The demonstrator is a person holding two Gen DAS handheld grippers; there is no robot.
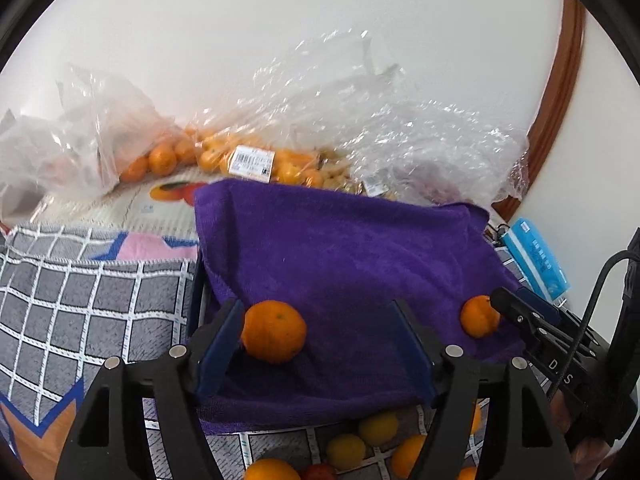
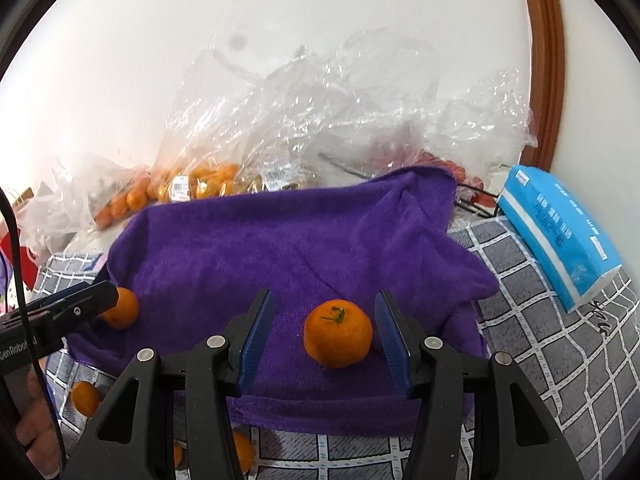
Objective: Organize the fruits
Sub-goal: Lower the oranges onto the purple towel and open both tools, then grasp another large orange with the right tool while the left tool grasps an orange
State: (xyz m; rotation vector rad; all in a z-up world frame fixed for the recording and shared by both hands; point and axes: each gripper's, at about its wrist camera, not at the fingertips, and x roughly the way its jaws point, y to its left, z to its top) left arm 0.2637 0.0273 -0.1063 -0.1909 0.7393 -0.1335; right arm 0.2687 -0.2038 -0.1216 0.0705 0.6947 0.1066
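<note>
Two oranges lie on the purple towel (image 1: 352, 248), well apart from each other. The left orange (image 1: 274, 331) sits near the towel's near edge, between the jaws of the left gripper (image 1: 316, 344); it rests against the left finger while the right finger stands clear of it, so the jaws are open and not clamped on it. The right orange (image 2: 338, 333), stem up, sits between the jaws of the right gripper (image 2: 326, 340) with a gap on each side, so that claw is open too and grips nothing. In the left wrist view this second orange (image 1: 479, 316) shows at the towel's right side, just beside the right gripper's finger.

On the near side of the towel, loose fruit lies on the grey checked cloth (image 1: 80, 300): at least three orange ones, two yellow ones and one red one can be counted, some cut off by the frame.

At the far side, against the white wall, several clear plastic bags (image 1: 256, 140) hold many more small oranges, too many to count. One blue tissue pack (image 2: 560, 232) lies to the right of the towel.
</note>
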